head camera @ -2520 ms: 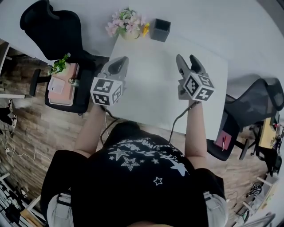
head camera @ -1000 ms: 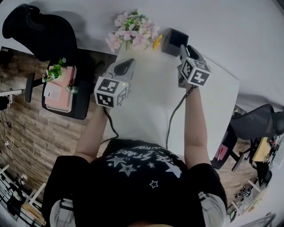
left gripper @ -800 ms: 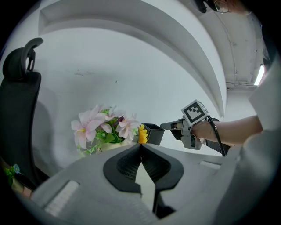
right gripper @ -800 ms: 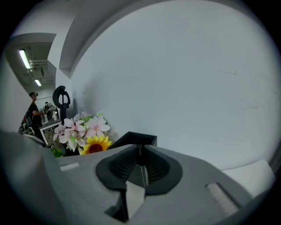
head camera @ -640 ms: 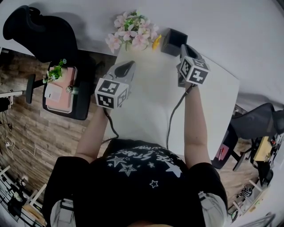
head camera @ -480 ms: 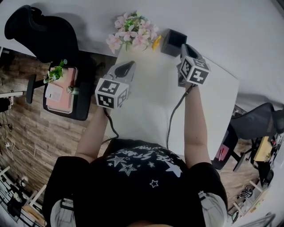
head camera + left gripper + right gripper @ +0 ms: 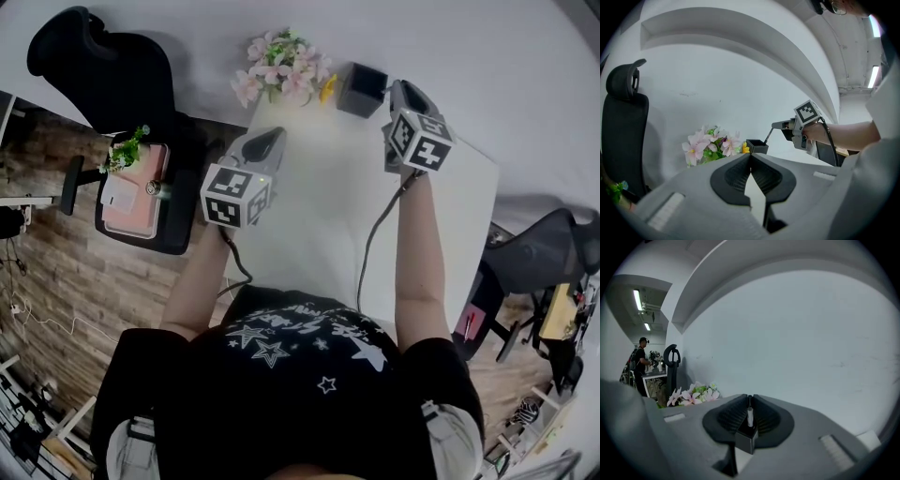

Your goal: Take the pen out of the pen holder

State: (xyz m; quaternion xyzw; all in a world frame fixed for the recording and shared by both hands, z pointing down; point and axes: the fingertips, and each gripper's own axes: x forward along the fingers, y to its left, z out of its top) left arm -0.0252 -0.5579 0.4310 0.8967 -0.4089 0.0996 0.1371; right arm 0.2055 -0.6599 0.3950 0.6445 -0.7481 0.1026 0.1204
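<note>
The black square pen holder (image 7: 361, 87) stands at the far edge of the white table (image 7: 319, 225). My right gripper (image 7: 397, 88) hovers just right of it; its jaws have just been closing and are shut on a thin pen (image 7: 750, 416), which hangs upright over the holder (image 7: 746, 440). In the left gripper view the dark pen (image 7: 768, 136) slants down from the right gripper (image 7: 775, 125), its lower end at the mouth of the holder (image 7: 757, 146). My left gripper (image 7: 271, 134) hangs over the table's left part, shut and empty (image 7: 750, 155).
Pink artificial flowers (image 7: 281, 67) stand left of the holder. A black office chair (image 7: 103, 66) and a stool with a pink pad and small plant (image 7: 131, 183) are off the table's left side. Another chair (image 7: 544, 248) is at the right. A person (image 7: 641, 363) stands far off.
My right gripper has closed on the pen and risen with it beside the holder. The left gripper has lifted slightly.
</note>
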